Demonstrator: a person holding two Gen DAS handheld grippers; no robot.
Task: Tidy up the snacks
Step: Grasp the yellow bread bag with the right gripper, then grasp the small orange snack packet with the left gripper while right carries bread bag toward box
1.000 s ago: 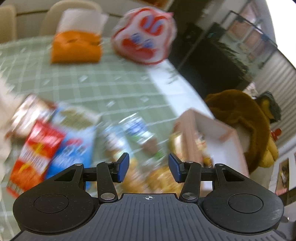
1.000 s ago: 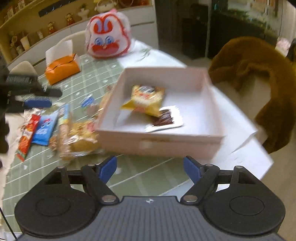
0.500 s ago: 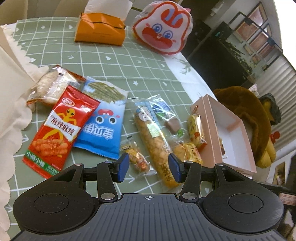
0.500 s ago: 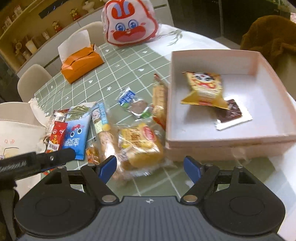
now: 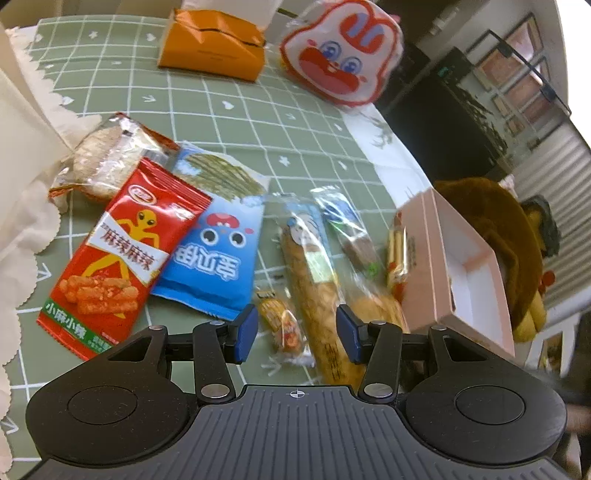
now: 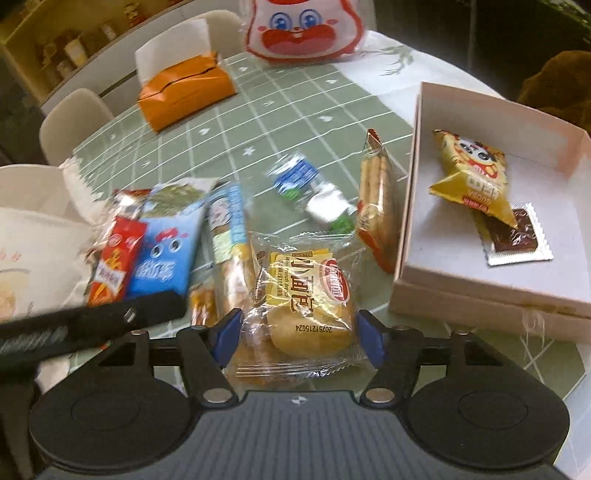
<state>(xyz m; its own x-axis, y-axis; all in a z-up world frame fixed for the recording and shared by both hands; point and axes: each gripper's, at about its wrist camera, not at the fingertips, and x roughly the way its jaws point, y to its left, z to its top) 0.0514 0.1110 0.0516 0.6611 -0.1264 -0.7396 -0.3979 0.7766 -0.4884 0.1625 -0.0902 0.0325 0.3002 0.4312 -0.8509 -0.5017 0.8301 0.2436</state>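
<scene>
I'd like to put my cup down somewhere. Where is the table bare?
Bare green checked cloth lies between the orange tissue box, the rabbit-face bag and the pink cardboard box. Nearer, the snack packets, from the red chilli-stick packet to the clear-wrapped bread bun, lie crowded.

Left tool (image 5: pixel 297 328) gapes; right tool (image 6: pixel 297 338) narrows, both angled downward.

Orange tissue box (image 5: pixel 212 48): top cut by upper edge, left wrist frame. Small blue-green wrapped snack (image 6: pixel 314 192), frame centre of right wrist view: motion-blurred, print unreadable. Pale pink cardboard box (image 6: pixel 410 206): right side cut by frame edge. Clear-wrapped bread bun (image 5: pixel 376 306): mostly hidden behind black gripper finger, lower right.
</scene>
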